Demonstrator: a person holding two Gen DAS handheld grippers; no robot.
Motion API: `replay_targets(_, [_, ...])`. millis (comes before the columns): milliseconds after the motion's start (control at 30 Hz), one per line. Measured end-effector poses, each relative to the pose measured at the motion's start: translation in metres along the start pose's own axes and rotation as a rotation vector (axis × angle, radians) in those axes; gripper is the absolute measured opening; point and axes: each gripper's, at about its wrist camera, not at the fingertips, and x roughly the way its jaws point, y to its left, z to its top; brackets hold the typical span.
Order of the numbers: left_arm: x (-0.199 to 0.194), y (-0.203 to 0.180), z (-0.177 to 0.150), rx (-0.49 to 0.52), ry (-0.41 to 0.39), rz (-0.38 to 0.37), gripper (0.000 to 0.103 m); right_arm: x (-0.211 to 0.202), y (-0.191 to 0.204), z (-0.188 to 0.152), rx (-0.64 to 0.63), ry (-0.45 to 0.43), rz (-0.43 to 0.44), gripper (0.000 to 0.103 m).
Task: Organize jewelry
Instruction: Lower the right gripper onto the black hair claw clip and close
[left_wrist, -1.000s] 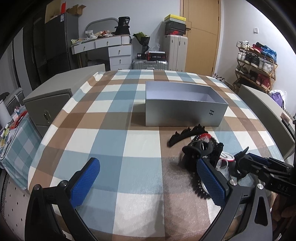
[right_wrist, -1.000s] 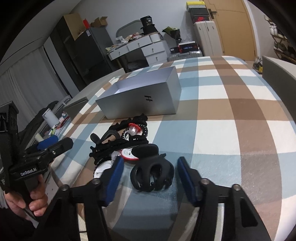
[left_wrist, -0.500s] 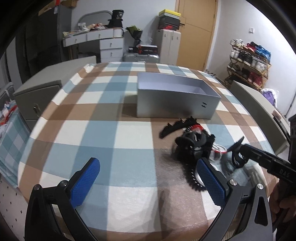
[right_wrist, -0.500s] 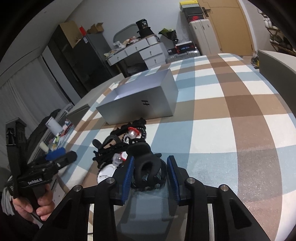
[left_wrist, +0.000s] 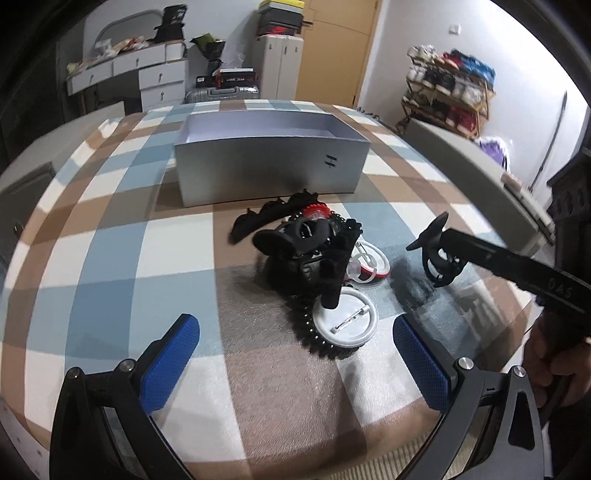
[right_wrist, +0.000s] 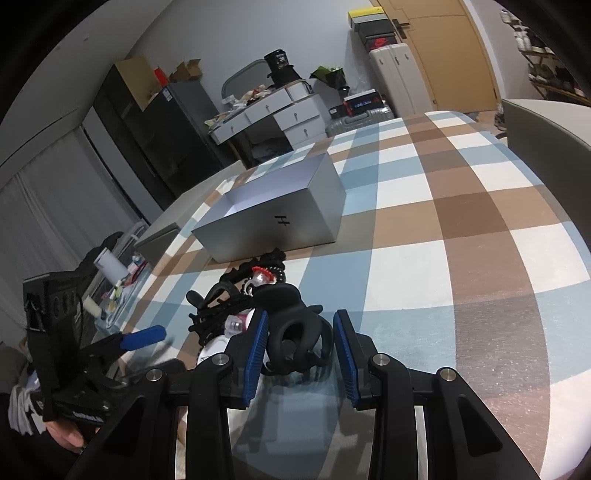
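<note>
My right gripper (right_wrist: 298, 349) has just been closing its blue pads around a black claw hair clip (right_wrist: 295, 332), which now sits clamped between them on the checked tablecloth (right_wrist: 461, 229). My left gripper (left_wrist: 295, 354) stands wide open and empty, the heap of jewelry (left_wrist: 314, 254) at its twelve o'clock. Beyond the heap, also at twelve o'clock, stands the open silver box (left_wrist: 269, 170).

Right gripper (right_wrist: 298, 350) has closed on the black claw clip (right_wrist: 295, 341); left gripper (left_wrist: 295, 363) has advanced toward the jewelry pile (left_wrist: 314, 258).
</note>
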Motion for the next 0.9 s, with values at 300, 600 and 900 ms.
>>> replay_targets(300, [0.012,-0.016,0.003,0.131,0.013,0.073,0.087,-0.004,-0.006,-0.003,0.017,-0.006,0.006,0.035])
replay_targets(600, [0.013,-0.01,0.005,0.145,0.051,-0.003,0.042,-0.007,-0.008,-0.003,0.022,-0.014,0.017,0.035])
replay_targets(900, [-0.002,-0.001,0.004,0.147,0.041,-0.046,0.037,-0.006,-0.009,-0.003,0.037,-0.008,0.013,0.035])
